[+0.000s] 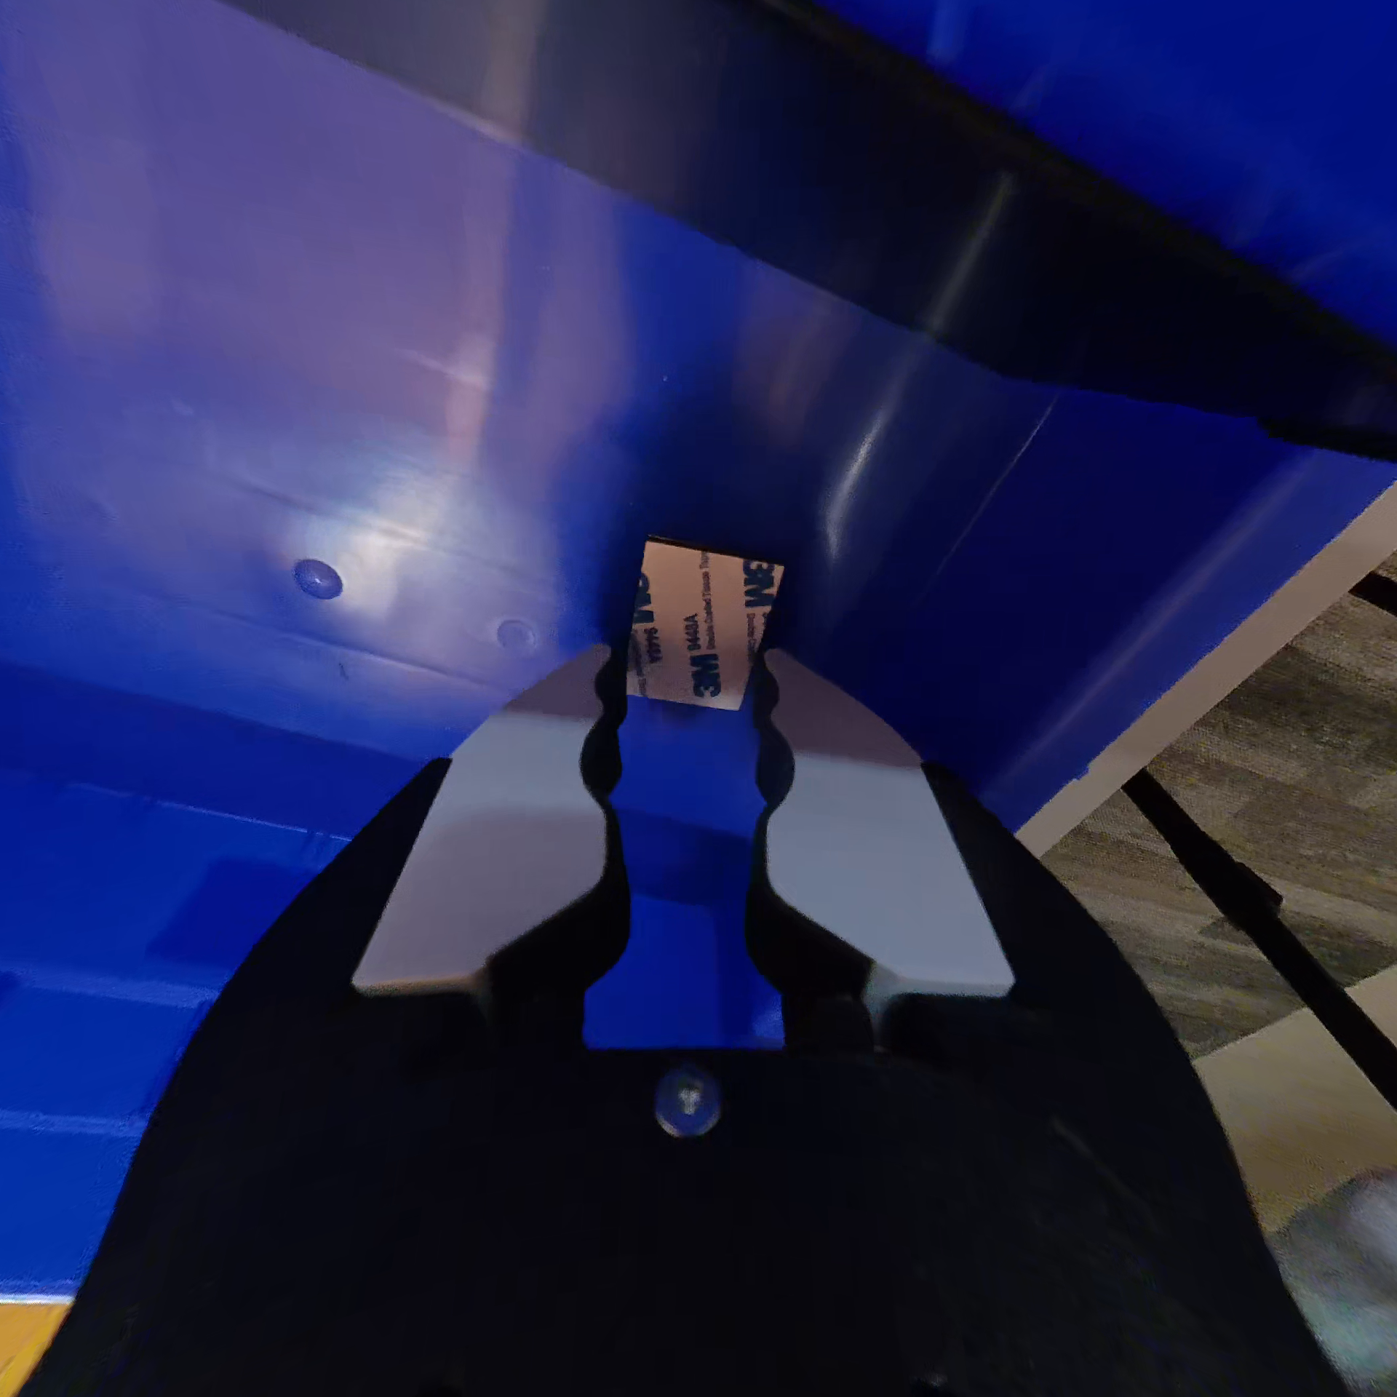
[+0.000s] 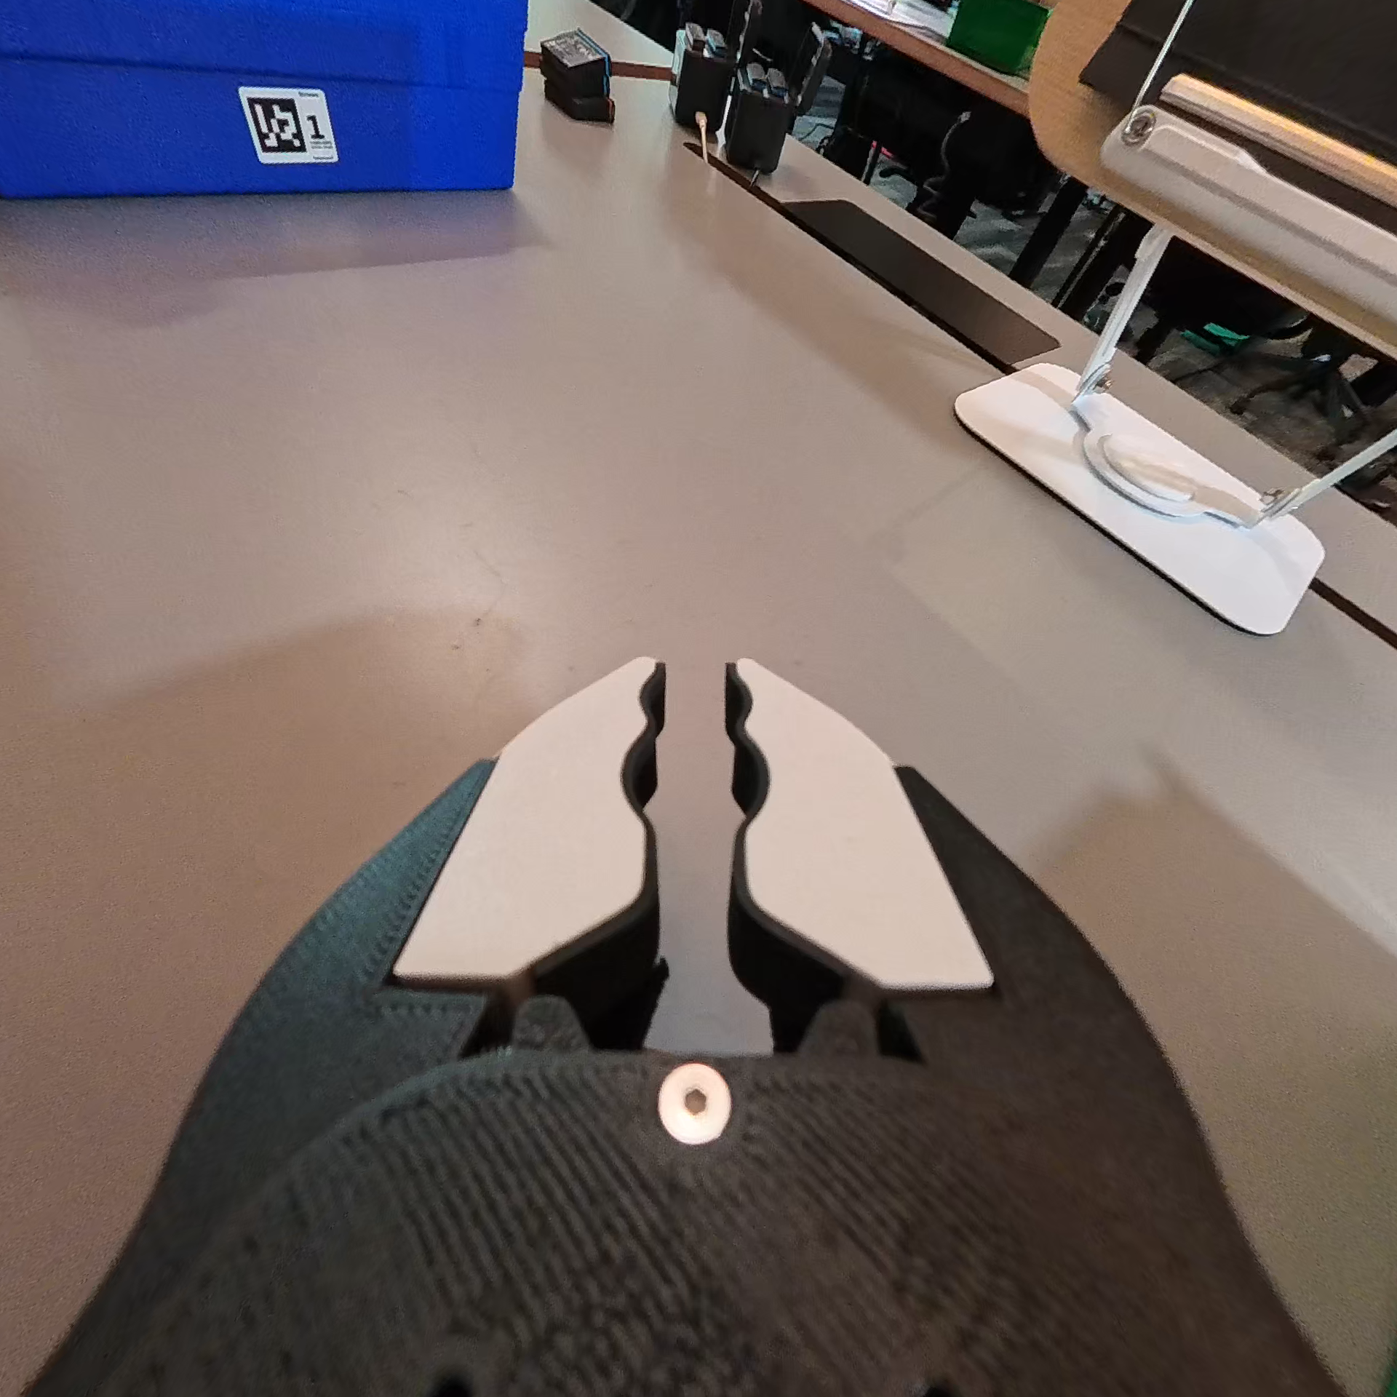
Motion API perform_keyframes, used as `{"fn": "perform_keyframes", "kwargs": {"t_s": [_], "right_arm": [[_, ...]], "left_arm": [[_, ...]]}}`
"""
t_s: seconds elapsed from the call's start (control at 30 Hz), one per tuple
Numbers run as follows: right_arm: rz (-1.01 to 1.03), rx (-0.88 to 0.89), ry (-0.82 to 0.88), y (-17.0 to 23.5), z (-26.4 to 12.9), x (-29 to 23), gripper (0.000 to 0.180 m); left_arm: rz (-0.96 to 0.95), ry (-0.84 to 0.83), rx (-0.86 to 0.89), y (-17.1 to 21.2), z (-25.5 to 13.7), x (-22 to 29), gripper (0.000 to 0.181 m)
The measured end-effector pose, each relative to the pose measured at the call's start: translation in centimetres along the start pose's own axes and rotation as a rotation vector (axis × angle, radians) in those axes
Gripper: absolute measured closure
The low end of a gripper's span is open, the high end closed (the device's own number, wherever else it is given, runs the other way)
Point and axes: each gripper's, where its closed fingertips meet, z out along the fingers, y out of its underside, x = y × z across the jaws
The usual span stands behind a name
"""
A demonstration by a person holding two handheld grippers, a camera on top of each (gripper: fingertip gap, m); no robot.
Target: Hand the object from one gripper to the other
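A pale grey table [image 2: 378, 453] fills most of the right wrist view, lit evenly from above. At upper right a white lamp base [image 2: 1149, 491] stands on it, with a dark slot [image 2: 922, 280] behind. More desks and dark chairs crowd the top edge. In the left wrist view, mottled grey carpet [image 1: 1285, 794] shows at right.

Glossy blue plastic bin [image 1: 378, 378] ahead of me, papery printed strip [image 1: 699, 627], my matt ribbed right gripper [image 2: 695, 673], smooth matt table [image 2: 378, 453]
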Motion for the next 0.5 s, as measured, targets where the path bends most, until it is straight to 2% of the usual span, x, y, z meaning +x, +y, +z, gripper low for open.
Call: {"fn": "perform_keyframes", "kwargs": {"t_s": [0.1,0.2,0.33,0.43,0.5], "right_arm": [[0.014,0.007,-0.006,-0.1,0.0,0.0,0.164],[0.013,0.017,-0.011,-0.4,0.0,-0.3,0.164],[0.025,0.04,-0.038,-0.9,0.0,-1.1,0.164],[0.038,0.059,-0.077,-1.5,0.3,-2.2,0.164],[0.036,0.071,-0.098,-1.9,0.3,-2.9,0.164]], "left_arm": [[-0.082,0.006,-0.01,0.2,-0.5,-0.2,0.144],[-0.117,-0.108,0.165,-1.6,-3.6,-1.7,0.147],[-0.153,-0.261,0.659,-6.4,-12.8,-2.0,0.148],[-0.103,-0.296,1.066,-11.0,-20.1,1.1,0.148],[-0.076,-0.244,1.285,-14.3,-23.5,4.2,0.148]]}}
